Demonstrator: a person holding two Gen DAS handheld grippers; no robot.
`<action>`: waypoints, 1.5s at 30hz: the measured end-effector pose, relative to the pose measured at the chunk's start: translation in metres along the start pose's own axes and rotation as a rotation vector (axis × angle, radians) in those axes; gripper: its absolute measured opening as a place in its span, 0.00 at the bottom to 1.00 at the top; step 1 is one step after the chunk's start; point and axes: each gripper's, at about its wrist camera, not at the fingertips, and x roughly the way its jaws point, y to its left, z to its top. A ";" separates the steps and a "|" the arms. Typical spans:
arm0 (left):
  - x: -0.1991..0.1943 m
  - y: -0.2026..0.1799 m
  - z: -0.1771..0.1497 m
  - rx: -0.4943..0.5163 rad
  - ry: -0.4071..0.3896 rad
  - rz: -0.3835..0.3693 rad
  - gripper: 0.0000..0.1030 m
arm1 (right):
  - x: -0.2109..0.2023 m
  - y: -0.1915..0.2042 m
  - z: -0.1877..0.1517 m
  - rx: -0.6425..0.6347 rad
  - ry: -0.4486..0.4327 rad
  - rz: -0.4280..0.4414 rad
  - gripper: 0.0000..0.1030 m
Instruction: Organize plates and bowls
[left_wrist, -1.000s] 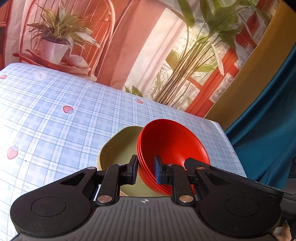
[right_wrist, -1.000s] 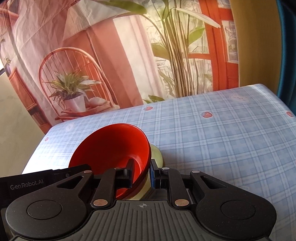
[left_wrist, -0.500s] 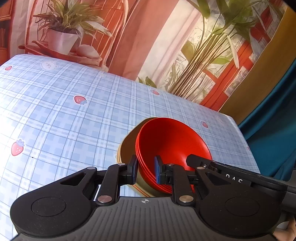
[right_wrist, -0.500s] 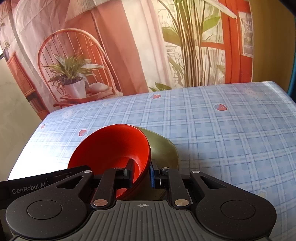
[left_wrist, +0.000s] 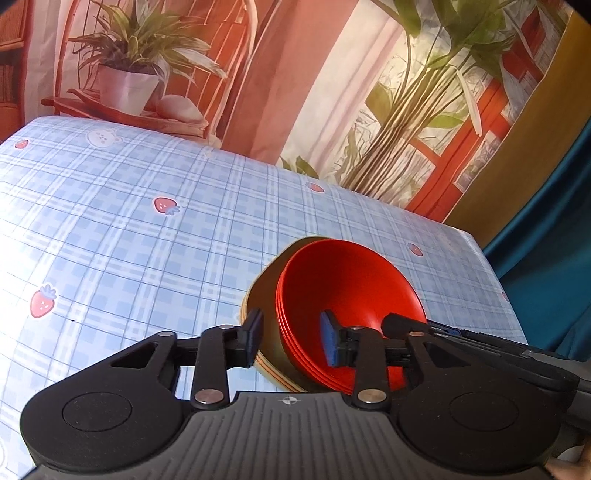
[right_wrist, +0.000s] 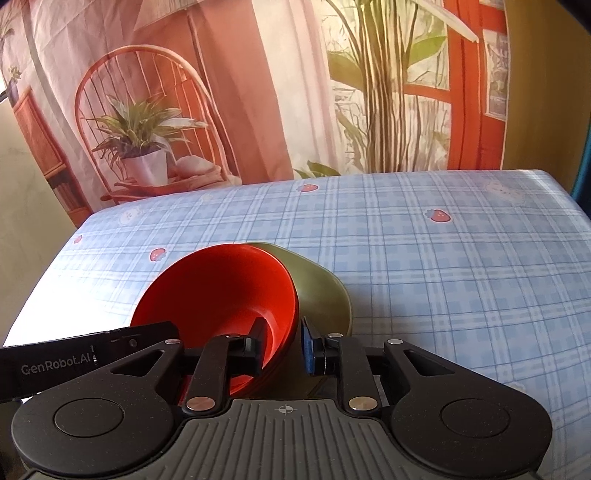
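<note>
A nest of red bowls (left_wrist: 347, 288) sits inside a stack of olive-green plates (left_wrist: 266, 295) on the blue checked tablecloth (left_wrist: 129, 240). My left gripper (left_wrist: 291, 339) straddles the stack's near rim. Its jaws are opening, one finger outside the plates and one inside the top bowl, with the pads clear of the rim. In the right wrist view the red bowls (right_wrist: 221, 291) and olive plates (right_wrist: 321, 291) lie just ahead. My right gripper (right_wrist: 283, 345) straddles the opposite rim and its jaws are opening slightly, with little slack around the rim.
The tablecloth (right_wrist: 443, 277) stretches to the right and far side, ending at a printed backdrop of a chair and plants. A teal curtain (left_wrist: 546, 258) hangs past the table's right edge. The left gripper's black body (right_wrist: 85, 358) lies at the right wrist view's lower left.
The left jaws, shut on the stack's rim before, have spread wide. The right jaws have parted a little. The stack has sunk onto the cloth and sits flatter.
</note>
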 end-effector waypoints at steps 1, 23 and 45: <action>-0.002 -0.001 0.001 0.004 -0.008 0.009 0.46 | -0.003 0.000 0.000 0.000 -0.006 -0.001 0.19; -0.087 -0.037 0.007 0.233 -0.157 0.189 0.97 | -0.088 -0.011 -0.002 -0.020 -0.159 -0.041 1.00; -0.193 -0.066 -0.013 0.287 -0.278 0.323 1.00 | -0.193 0.007 -0.025 -0.069 -0.312 -0.058 1.00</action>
